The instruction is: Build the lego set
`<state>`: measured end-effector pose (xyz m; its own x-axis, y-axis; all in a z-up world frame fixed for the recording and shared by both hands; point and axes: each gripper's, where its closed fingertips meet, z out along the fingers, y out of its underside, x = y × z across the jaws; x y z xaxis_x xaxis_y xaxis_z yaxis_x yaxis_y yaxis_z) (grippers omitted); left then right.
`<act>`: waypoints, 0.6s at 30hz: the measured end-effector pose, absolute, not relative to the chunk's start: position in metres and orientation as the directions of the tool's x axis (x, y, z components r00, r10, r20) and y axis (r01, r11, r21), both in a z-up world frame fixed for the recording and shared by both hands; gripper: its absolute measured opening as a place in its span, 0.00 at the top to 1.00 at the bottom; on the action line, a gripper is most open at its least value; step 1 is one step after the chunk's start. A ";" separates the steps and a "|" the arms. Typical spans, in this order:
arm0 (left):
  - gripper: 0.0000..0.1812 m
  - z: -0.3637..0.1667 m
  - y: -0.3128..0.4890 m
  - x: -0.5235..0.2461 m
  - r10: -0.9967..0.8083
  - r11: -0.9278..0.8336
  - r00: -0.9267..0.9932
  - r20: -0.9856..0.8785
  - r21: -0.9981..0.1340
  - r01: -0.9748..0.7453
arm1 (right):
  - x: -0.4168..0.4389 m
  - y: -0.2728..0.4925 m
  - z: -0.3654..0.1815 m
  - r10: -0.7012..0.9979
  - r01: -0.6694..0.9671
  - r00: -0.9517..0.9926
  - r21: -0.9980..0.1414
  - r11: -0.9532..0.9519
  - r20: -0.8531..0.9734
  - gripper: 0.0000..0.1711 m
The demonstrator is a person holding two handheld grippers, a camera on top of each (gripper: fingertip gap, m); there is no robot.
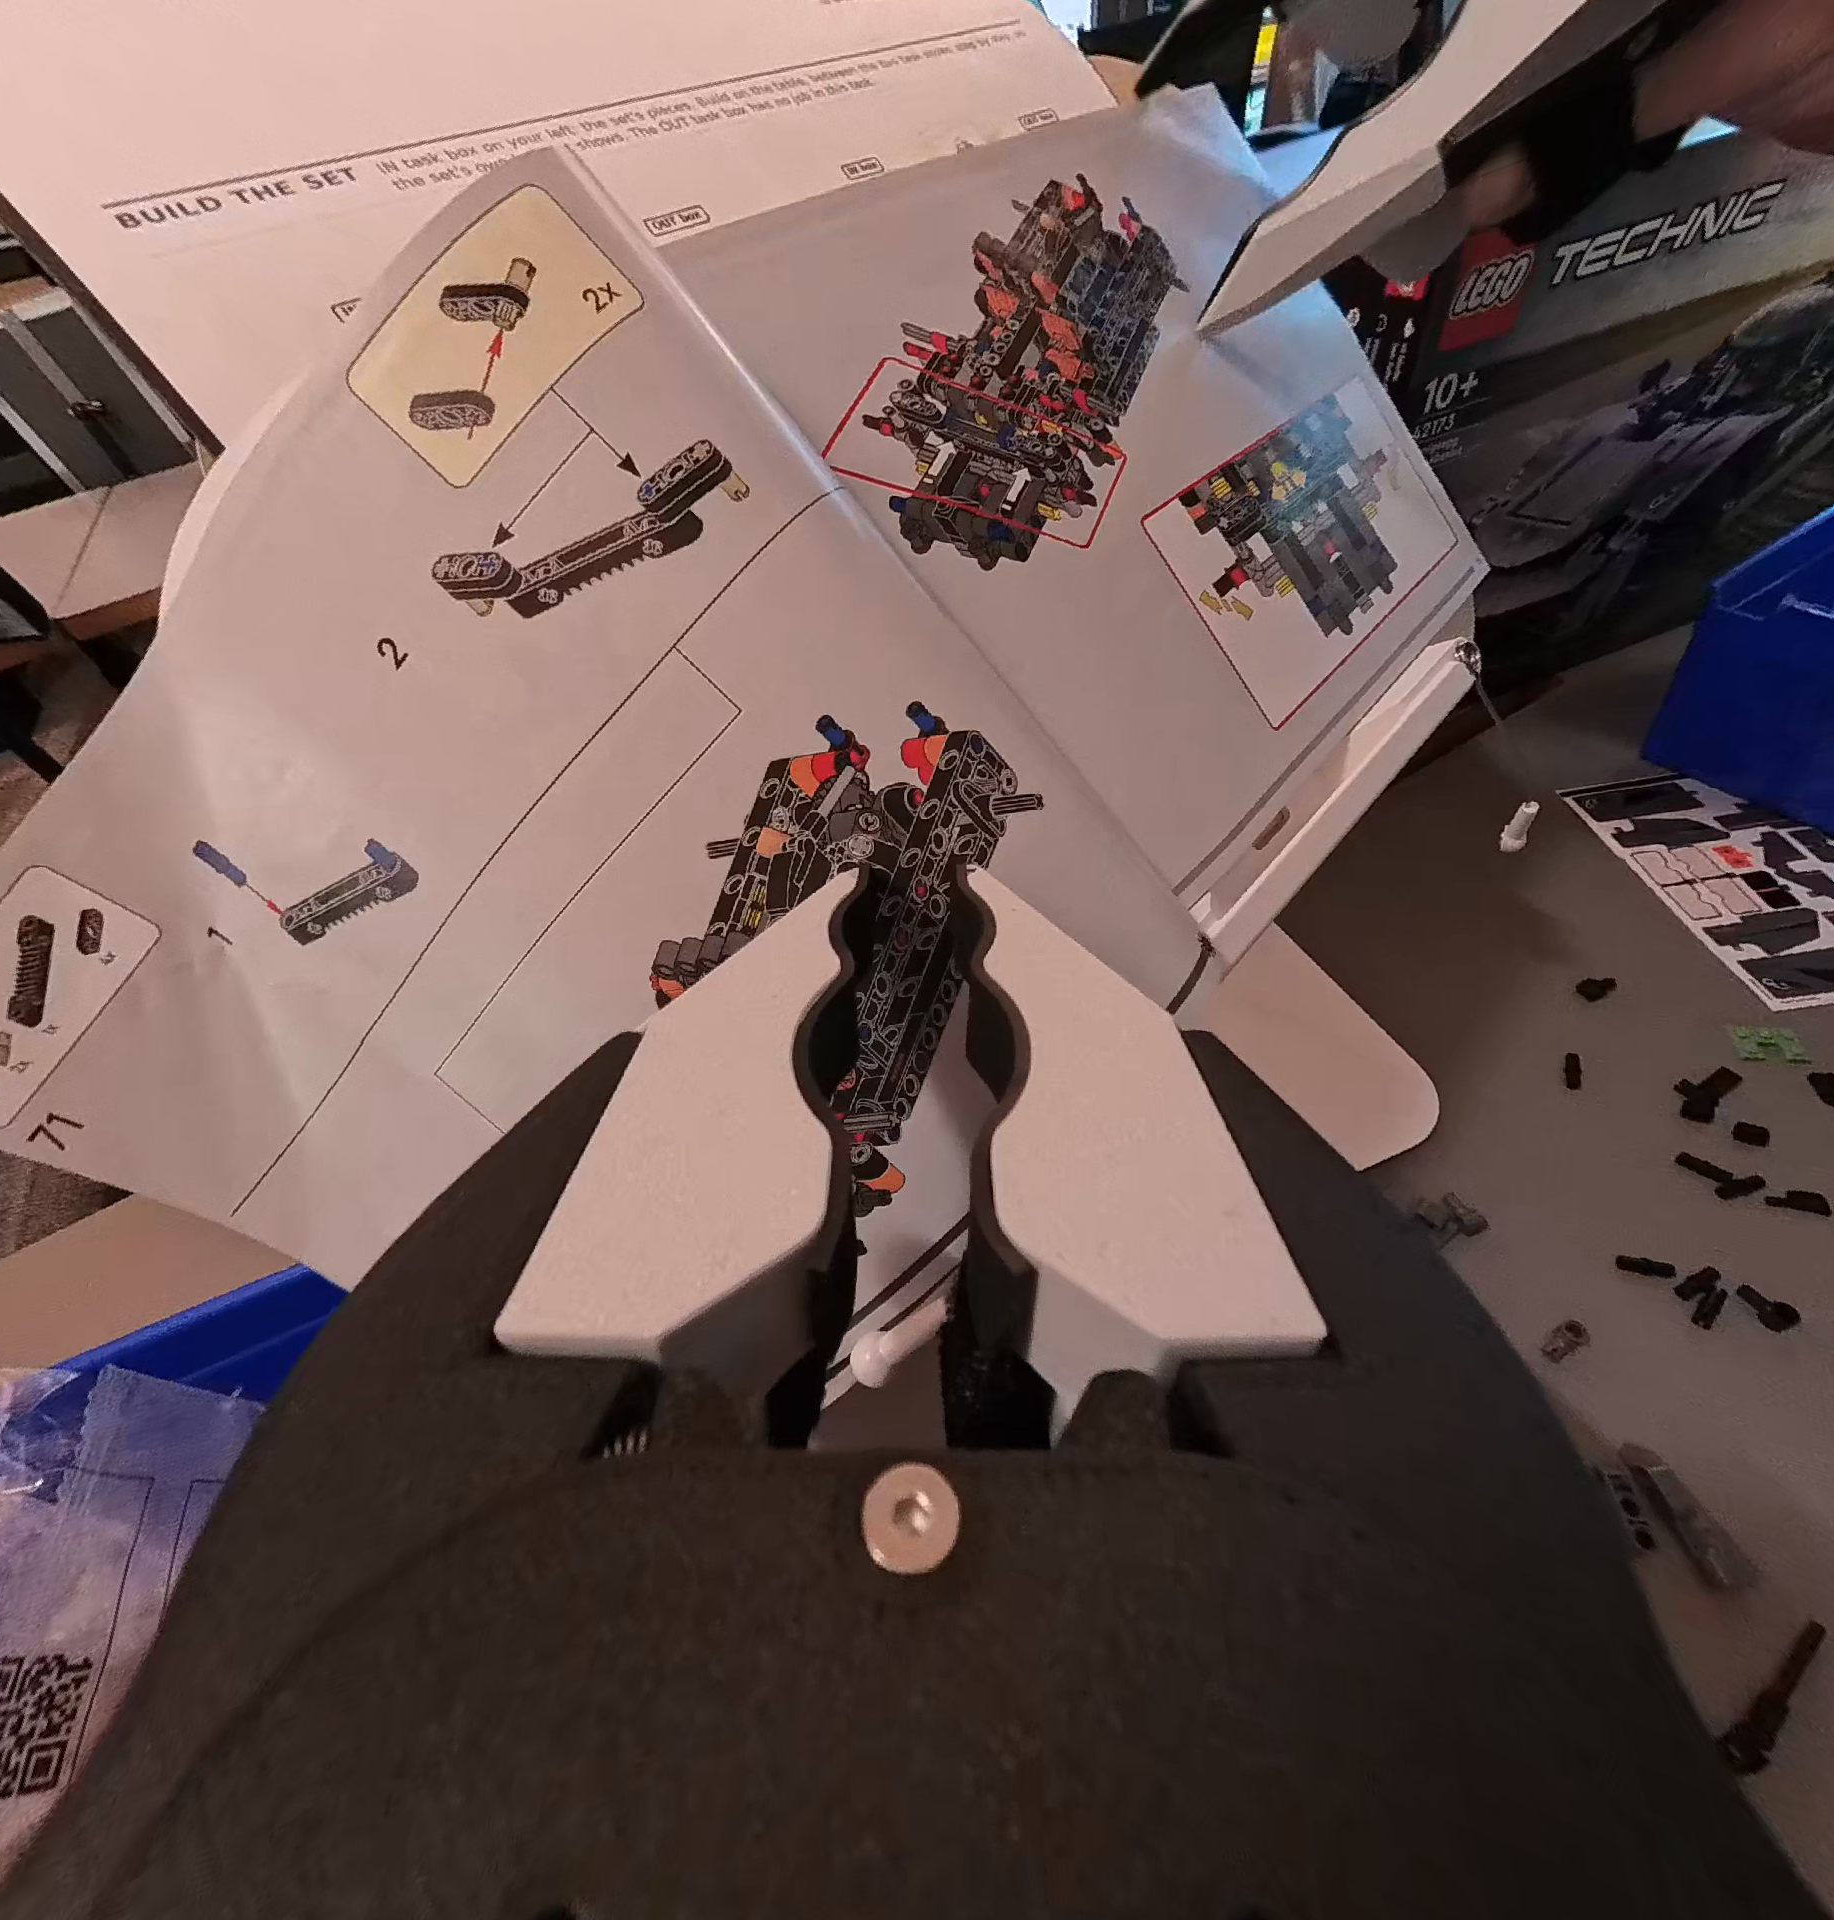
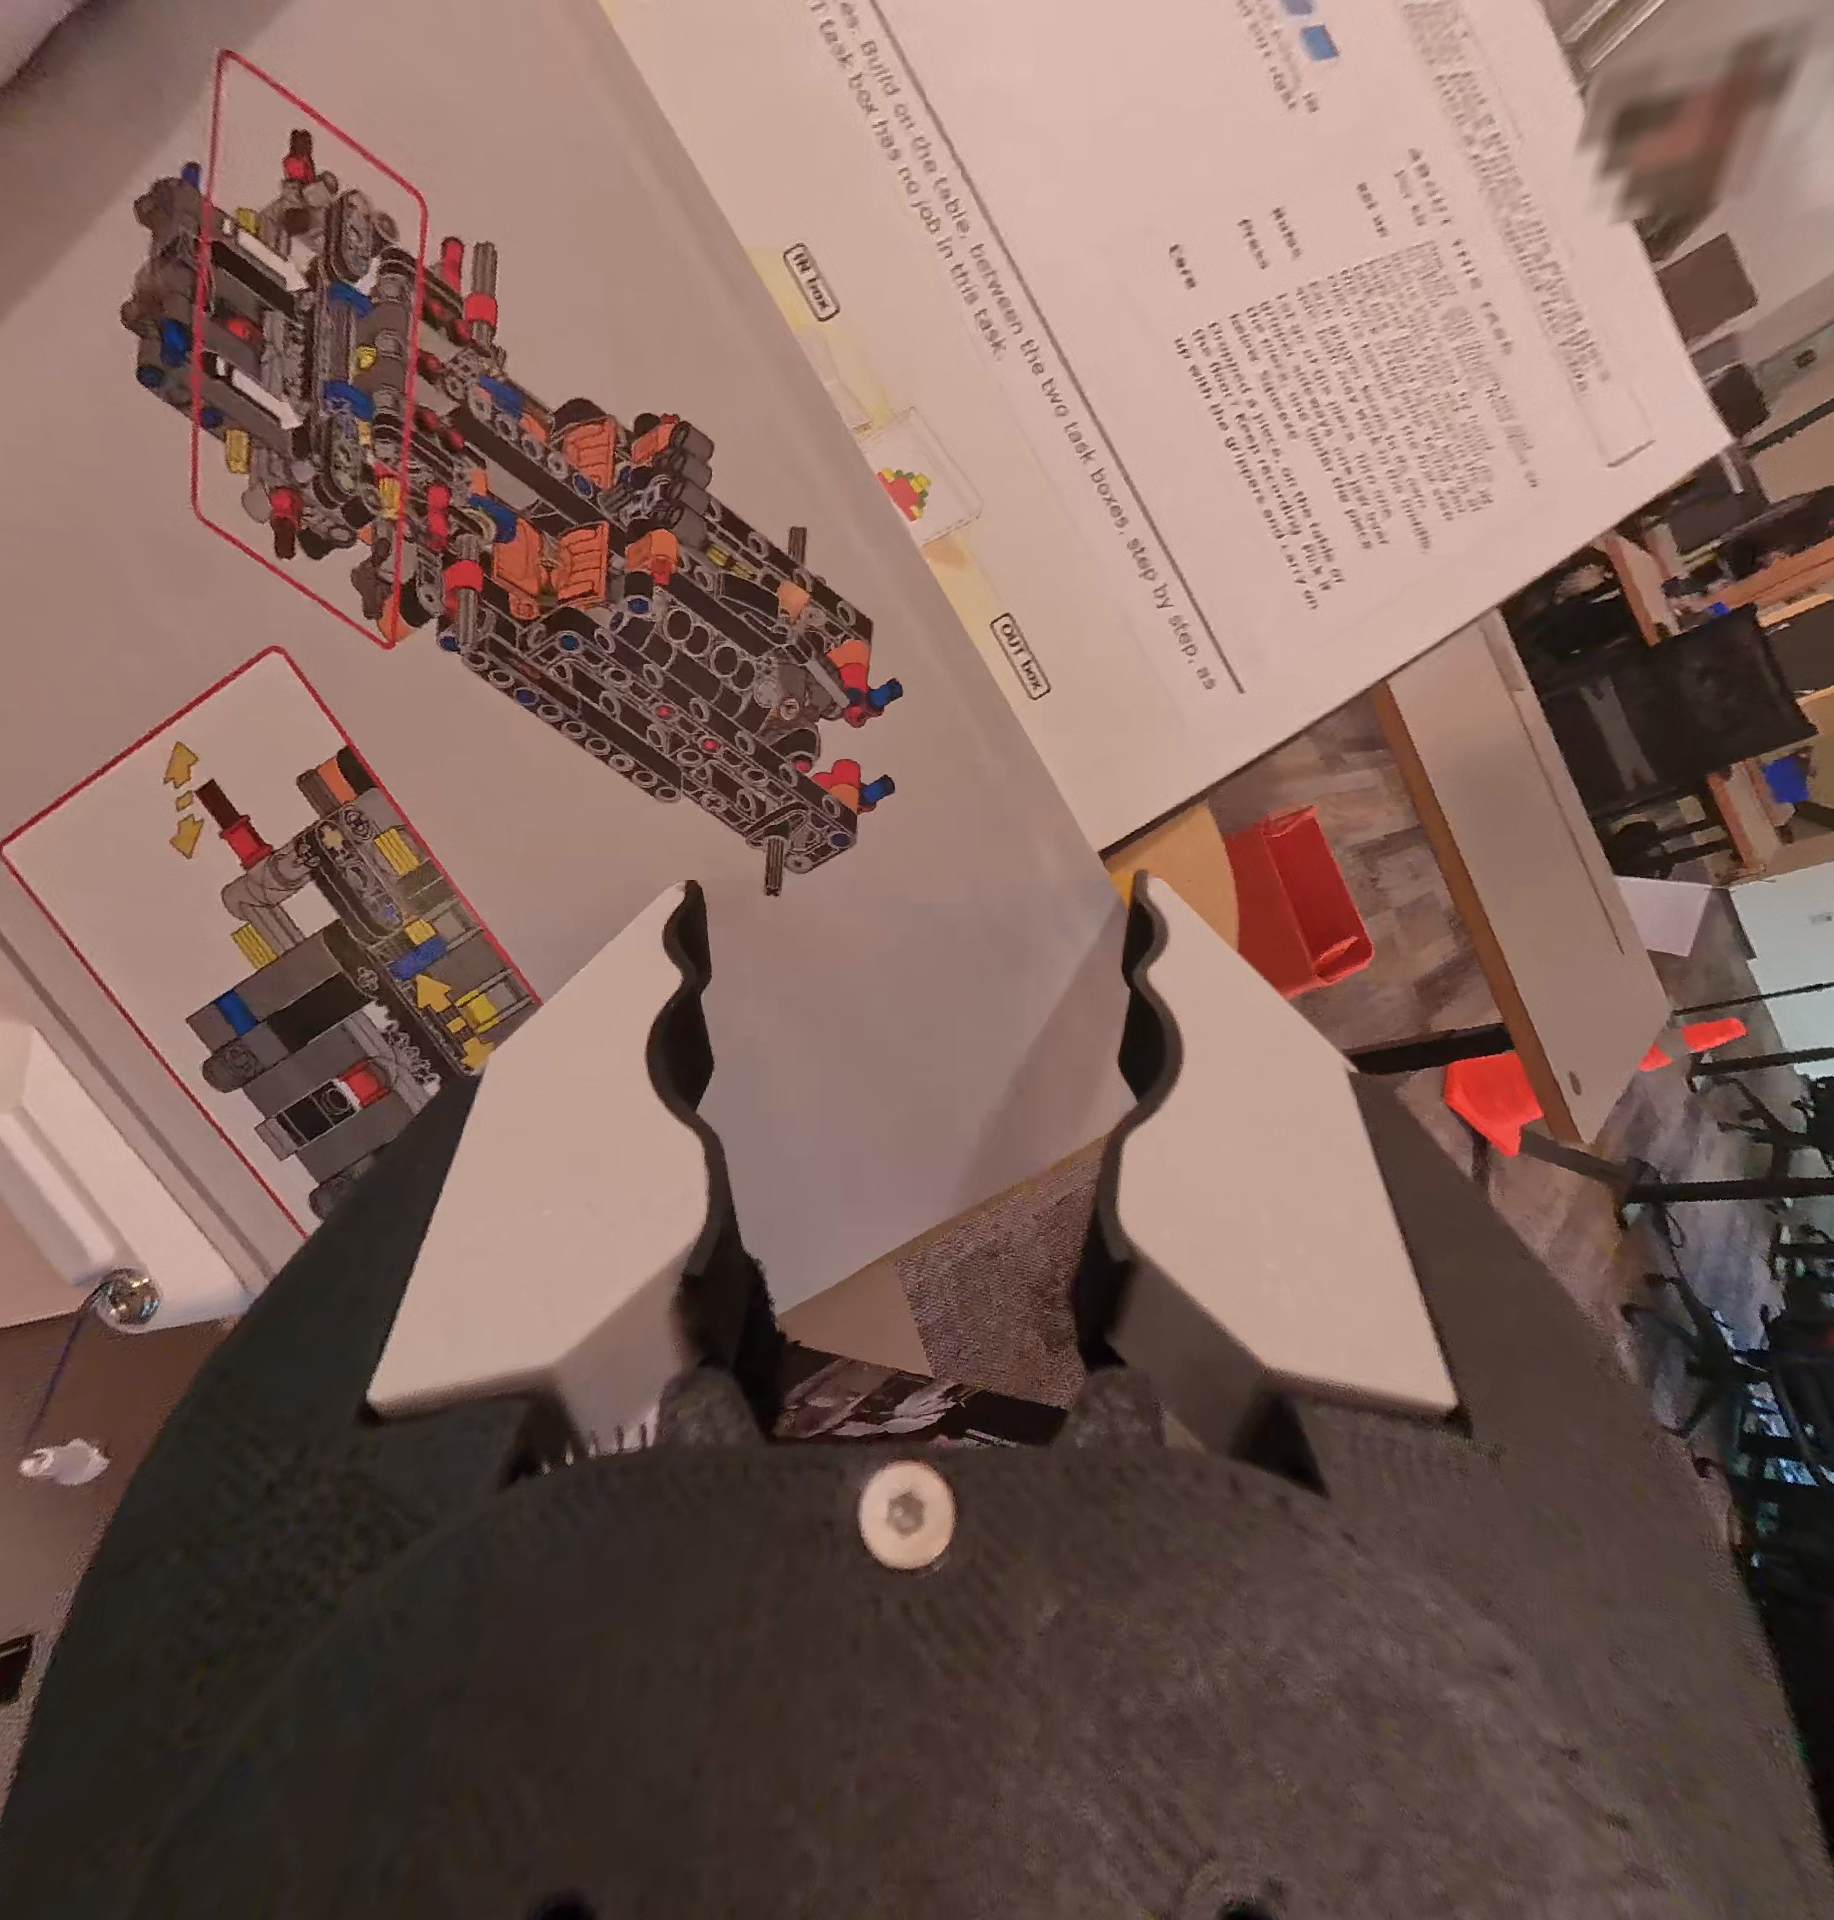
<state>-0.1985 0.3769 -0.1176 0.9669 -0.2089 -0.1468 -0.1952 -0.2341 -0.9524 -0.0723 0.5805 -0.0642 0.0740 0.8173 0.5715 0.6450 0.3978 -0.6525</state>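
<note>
The step in hand appears to be turning or flattening a page of the instruction booklet [image 1: 622, 644], propped on a white stand [image 1: 1339, 748] on the desk [image 1: 1464, 1091]. The page is best pinched at its free edge and eased gently.

The left gripper [image 1: 908, 883] is nearly pressed together before the lower page; whether paper is pinched cannot be told. The right gripper [image 2: 913, 899] is spread at the booklet's far edge. Loose pieces [image 1: 1723, 1174] lie near the desk's right edge.

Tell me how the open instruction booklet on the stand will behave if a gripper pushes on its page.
The instruction booklet looks thin and floppy: its left page already curves. A push would probably bend the page, not move the white stand. Its smooth paper may slide under the left gripper.
</note>
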 end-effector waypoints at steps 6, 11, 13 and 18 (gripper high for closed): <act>0.93 -0.118 0.377 -0.199 -0.209 -0.230 0.966 -0.149 -0.953 -0.197 | -0.072 0.580 -0.065 0.820 0.652 0.060 -0.645 0.400 0.569 0.55; 0.94 -0.118 0.376 -0.199 -0.209 -0.227 0.967 -0.148 -0.954 -0.195 | -0.070 0.579 -0.060 0.780 0.641 0.089 -0.635 0.431 0.619 0.57; 0.93 -0.118 0.376 -0.199 -0.209 -0.225 0.967 -0.146 -0.955 -0.193 | -0.070 0.578 -0.063 0.781 0.633 0.099 -0.644 0.429 0.617 0.56; 0.93 -0.118 0.377 -0.199 -0.206 -0.227 0.967 -0.147 -0.954 -0.194 | -0.071 0.578 -0.064 0.791 0.613 0.119 -0.671 0.417 0.600 0.58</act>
